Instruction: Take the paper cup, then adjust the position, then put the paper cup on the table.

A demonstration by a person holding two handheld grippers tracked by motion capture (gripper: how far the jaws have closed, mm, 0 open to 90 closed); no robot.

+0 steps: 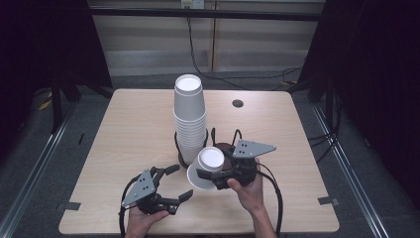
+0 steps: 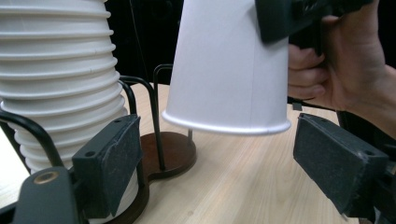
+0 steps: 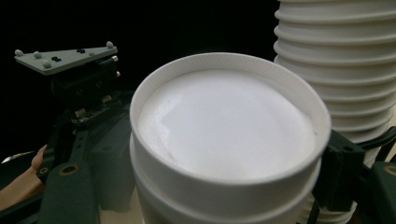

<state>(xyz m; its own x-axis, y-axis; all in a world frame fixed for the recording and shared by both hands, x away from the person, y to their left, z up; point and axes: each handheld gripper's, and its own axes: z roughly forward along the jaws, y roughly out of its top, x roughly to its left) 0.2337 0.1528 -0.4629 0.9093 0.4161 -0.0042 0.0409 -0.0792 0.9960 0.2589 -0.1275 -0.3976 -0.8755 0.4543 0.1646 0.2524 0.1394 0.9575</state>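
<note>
Grip on the single white paper cup (image 1: 204, 168) is held by the right hand-held gripper (image 1: 216, 179), its black jaws closed on the cup's side wall; the cup hangs upside down and tilted, base toward the camera in the right gripper view, rim clear of the worktop. In that view a second rim seems to sit just under the base, so two nested cups may be in the grip; I cannot tell for certain. The left hand-held gripper (image 1: 176, 182) stands open and holds nothing, its pads either side of the space below the cup's rim in the left gripper view.

Risks, as judged: thin paper wall may buckle under the jaws and let the cup slip or drop. The cup hangs just beside the tall stack of inverted white paper cups (image 1: 188, 119) in its black wire holder with a round brown base (image 2: 169, 151); a sideways swing could knock the stack over. If the left pads close on the rim off-centre, the cup may be crushed or twisted out of the right grip.

Surface: pale wood-grain worktop (image 1: 133, 129), rounded corners, a dark cable hole (image 1: 237, 103) near the far edge. Room: dim, grey floor, dark curtains at both sides, cables trailing along the far wall.
</note>
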